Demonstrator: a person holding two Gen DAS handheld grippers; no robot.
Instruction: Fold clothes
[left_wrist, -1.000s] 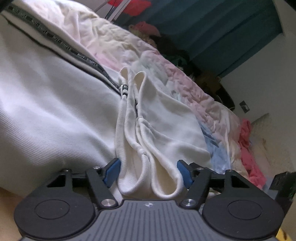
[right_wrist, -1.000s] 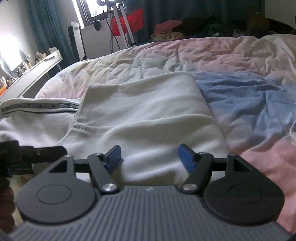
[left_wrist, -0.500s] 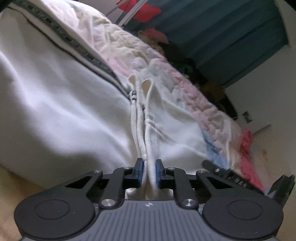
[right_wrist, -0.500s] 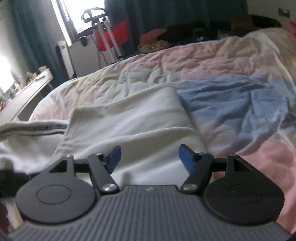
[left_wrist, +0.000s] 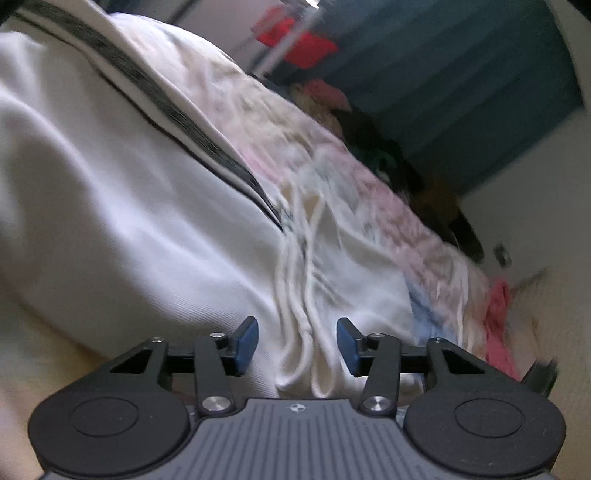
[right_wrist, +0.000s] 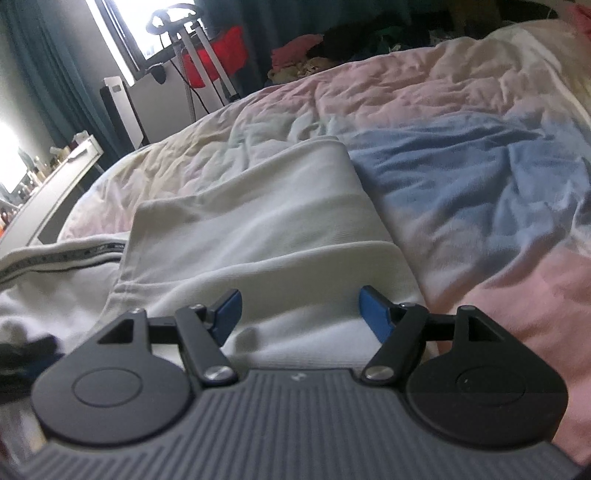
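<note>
Left wrist: left tongs spread around hem; right tongs spread; tape lettering blurred, perhaps unreadable.

A white ribbed-knit garment lies spread across a pastel quilted bed, a dark lettered stripe running along its length. Its bunched, corded hem gathers into soft vertical folds at the near edge of the left wrist view, which is blurred. Seen from the right wrist, a folded white panel of the garment rests flat, its creased edge touching the blue patch of the cover.
</note>
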